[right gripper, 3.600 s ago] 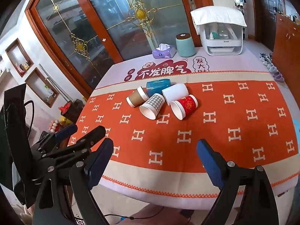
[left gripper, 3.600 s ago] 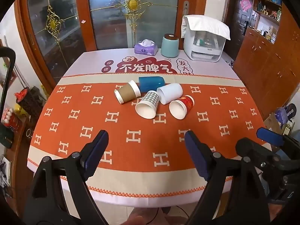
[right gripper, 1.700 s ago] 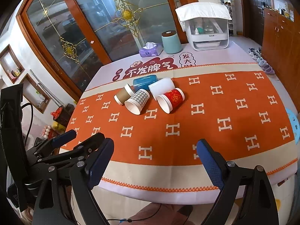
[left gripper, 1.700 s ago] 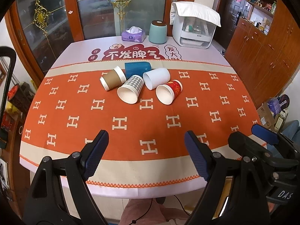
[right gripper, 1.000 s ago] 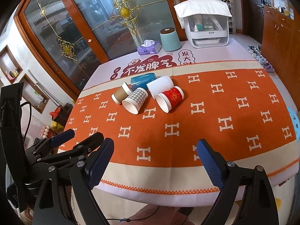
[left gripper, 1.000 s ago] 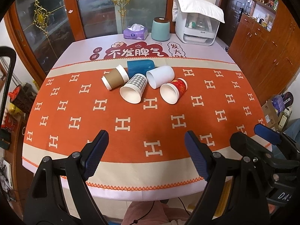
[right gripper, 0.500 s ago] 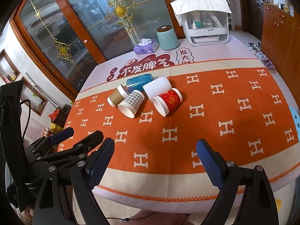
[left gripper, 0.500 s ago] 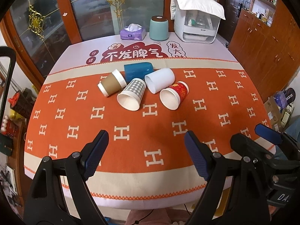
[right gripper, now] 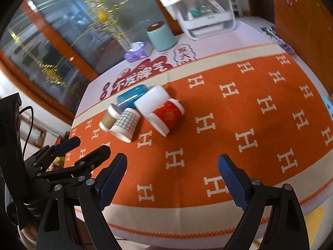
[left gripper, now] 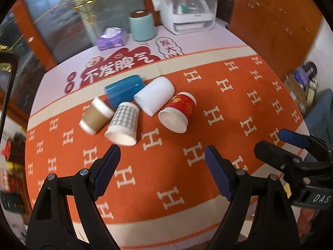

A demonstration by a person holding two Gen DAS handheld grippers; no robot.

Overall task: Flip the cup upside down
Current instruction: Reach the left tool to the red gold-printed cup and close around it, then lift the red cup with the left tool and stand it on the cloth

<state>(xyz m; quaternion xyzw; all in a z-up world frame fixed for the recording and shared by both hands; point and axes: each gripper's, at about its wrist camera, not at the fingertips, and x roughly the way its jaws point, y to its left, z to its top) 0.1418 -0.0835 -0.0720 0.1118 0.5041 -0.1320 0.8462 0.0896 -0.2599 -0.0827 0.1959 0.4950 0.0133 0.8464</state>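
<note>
Several paper cups lie on their sides in a cluster on the orange tablecloth (left gripper: pixel 239 104): a brown cup (left gripper: pixel 95 115), a blue cup (left gripper: pixel 123 90), a grey checked cup (left gripper: pixel 123 123), a white cup (left gripper: pixel 155 98) and a red cup (left gripper: pixel 179 111). They also show in the right wrist view, with the red cup (right gripper: pixel 166 115) and the checked cup (right gripper: pixel 126 125) nearest. My left gripper (left gripper: pixel 161 160) is open and empty, just short of the checked cup. My right gripper (right gripper: pixel 172 169) is open and empty, above the cloth in front of the red cup.
At the table's far end stand a white appliance (left gripper: pixel 187 10), a teal canister (left gripper: pixel 142 25) and a purple tissue box (left gripper: pixel 111 39). Glass doors rise behind the table. Wooden cabinets (left gripper: pixel 270 20) line the right side. The table's near edge lies below both grippers.
Both grippers have moved forward over the table toward the cups, and both views have tilted. The cups have not moved. Both grippers stay open.
</note>
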